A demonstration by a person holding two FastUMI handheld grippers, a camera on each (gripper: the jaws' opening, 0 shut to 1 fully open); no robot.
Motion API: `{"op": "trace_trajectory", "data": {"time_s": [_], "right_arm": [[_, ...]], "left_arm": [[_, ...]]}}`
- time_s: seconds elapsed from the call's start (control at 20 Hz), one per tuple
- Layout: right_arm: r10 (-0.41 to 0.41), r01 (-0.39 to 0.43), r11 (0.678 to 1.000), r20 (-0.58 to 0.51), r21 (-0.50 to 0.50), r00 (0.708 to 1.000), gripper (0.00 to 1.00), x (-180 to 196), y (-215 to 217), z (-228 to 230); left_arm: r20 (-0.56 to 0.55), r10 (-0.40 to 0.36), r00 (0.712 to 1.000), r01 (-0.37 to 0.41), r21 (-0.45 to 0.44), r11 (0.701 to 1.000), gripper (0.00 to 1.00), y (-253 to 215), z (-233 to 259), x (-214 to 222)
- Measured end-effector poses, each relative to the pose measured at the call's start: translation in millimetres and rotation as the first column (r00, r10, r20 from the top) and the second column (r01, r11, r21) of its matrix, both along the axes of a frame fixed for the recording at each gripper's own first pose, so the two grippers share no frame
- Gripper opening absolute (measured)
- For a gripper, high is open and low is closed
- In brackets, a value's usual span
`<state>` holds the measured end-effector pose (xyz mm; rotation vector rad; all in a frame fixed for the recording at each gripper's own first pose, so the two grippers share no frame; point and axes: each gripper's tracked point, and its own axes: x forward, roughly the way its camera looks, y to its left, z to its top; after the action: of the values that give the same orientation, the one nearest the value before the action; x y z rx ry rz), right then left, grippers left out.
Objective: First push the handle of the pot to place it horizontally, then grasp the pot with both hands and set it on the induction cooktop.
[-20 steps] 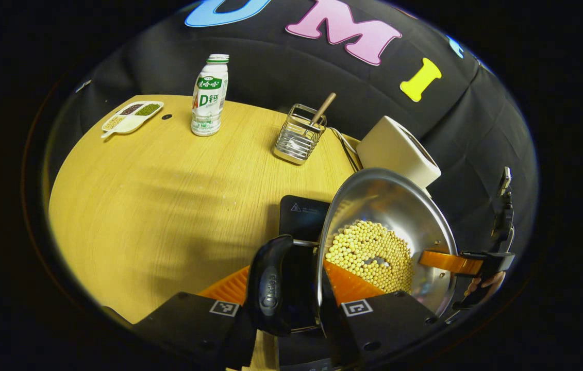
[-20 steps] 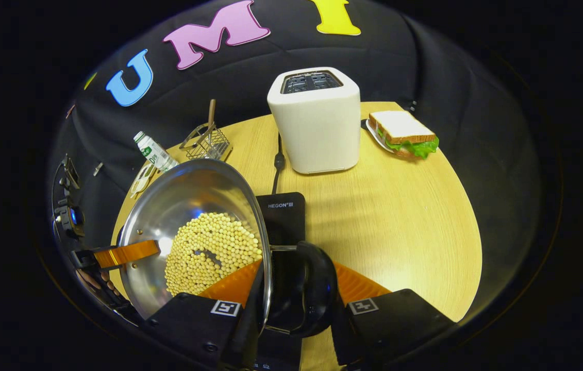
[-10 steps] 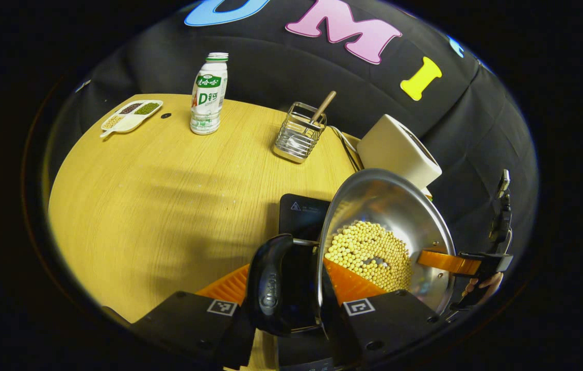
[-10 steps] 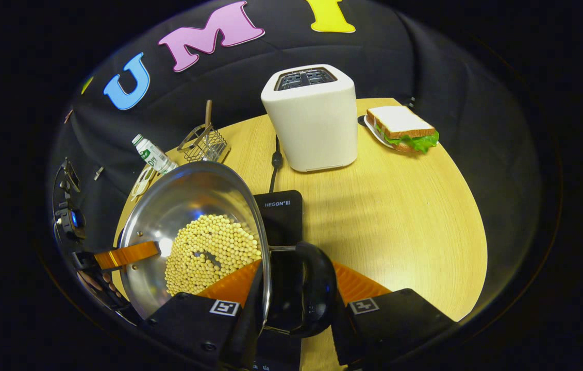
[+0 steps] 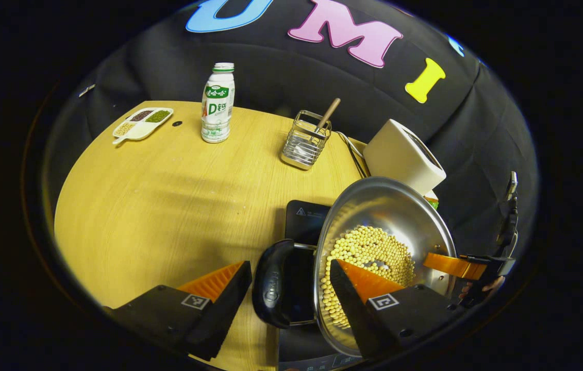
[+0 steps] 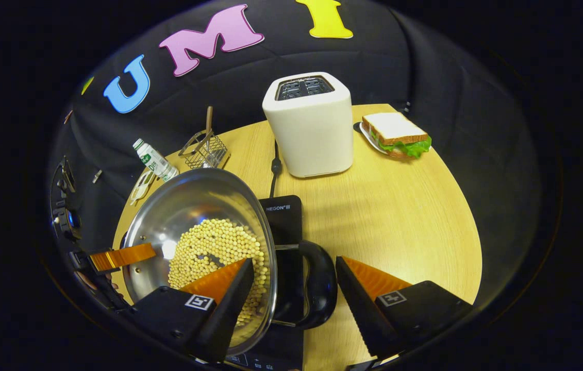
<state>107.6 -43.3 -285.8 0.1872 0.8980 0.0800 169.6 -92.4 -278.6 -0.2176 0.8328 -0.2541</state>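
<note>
While the pot [image 5: 384, 242] sits on the cooktop [image 6: 283, 216], both claws [image 5: 288, 288] [image 6: 294, 288] straddle its handles, released.

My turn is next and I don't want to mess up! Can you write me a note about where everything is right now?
Left claw: open, straddling one black handle of the pot.
Right claw: open, straddling the other handle.
The pot, holding beans, appears to sit on the induction cooktop.
Done: seemingly the placing.
Left: draw both claws away.

Steel pot [image 5: 399, 216] of beans sits on black induction cooktop [image 6: 281, 216].
</note>
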Motion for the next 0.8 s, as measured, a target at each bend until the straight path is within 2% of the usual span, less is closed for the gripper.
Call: {"op": "trace_trajectory", "data": {"time_s": [0.3,0.5,0.65,0.8], "right_arm": [[-0.024,0.026,0.999,0.068,-0.02,0.997,0.99,-10,-5,31],[-0.048,0.063,0.994,0.162,-0.089,0.986,0.99,-18,-14,68],[-0.026,0.072,0.987,0.292,-0.146,0.956,0.99,-21,-16,112],[-0.023,0.115,0.975,0.432,-0.188,0.902,0.99,-29,-19,151]], "left_arm": [[0.101,-0.008,0.995,0.002,0.06,0.998,0.96,15,38,-15],[0.196,0.001,0.981,-0.013,0.06,0.998,0.96,23,78,-31],[0.327,0.019,0.945,-0.049,0.082,0.995,0.96,36,128,-44],[0.454,0.009,0.891,-0.08,0.138,0.987,0.96,47,171,-68]]}}
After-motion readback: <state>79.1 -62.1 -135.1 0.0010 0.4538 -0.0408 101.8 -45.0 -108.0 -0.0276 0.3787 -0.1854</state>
